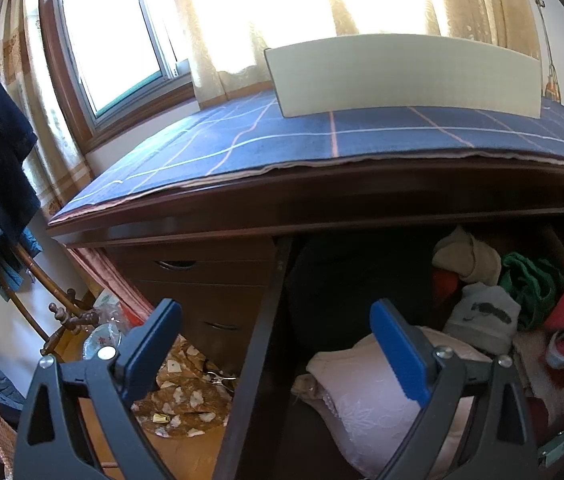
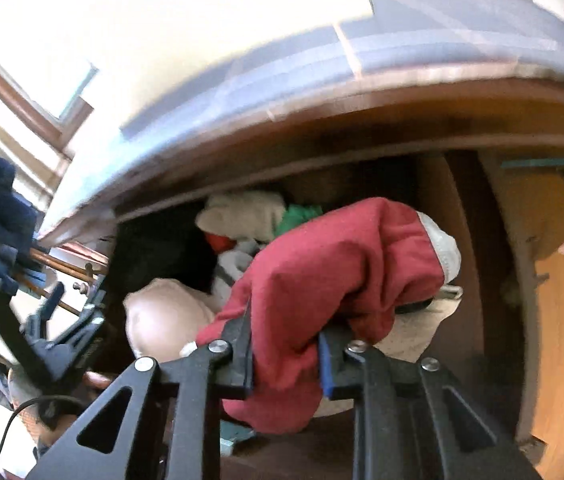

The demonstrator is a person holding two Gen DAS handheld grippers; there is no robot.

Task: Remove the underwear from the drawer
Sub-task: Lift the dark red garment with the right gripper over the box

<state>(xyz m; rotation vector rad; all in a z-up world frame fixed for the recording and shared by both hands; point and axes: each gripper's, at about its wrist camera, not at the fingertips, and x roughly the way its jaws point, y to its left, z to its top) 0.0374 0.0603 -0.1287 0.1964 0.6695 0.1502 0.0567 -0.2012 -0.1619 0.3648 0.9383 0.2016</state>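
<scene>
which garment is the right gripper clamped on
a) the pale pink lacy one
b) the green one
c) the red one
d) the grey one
c: in the right wrist view the right gripper has its fingers pressed into the bunched red garment, above the drawer's other clothes.

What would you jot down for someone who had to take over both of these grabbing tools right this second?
Right gripper: jaws shut on the red underwear, bunched between them and raised above the clothes pile, though part of it hangs near the open drawer.
Left gripper: jaws open, holding nothing, poised over the drawer's left edge near the pale pink bra.
Also in the drawer: grey sock, green garment, beige cloth.
Done: drawer open, underwear gripped.
Left: bring the underwear fully clear of the drawer and set it down, perhaps on the blue checked cloth on top.
</scene>
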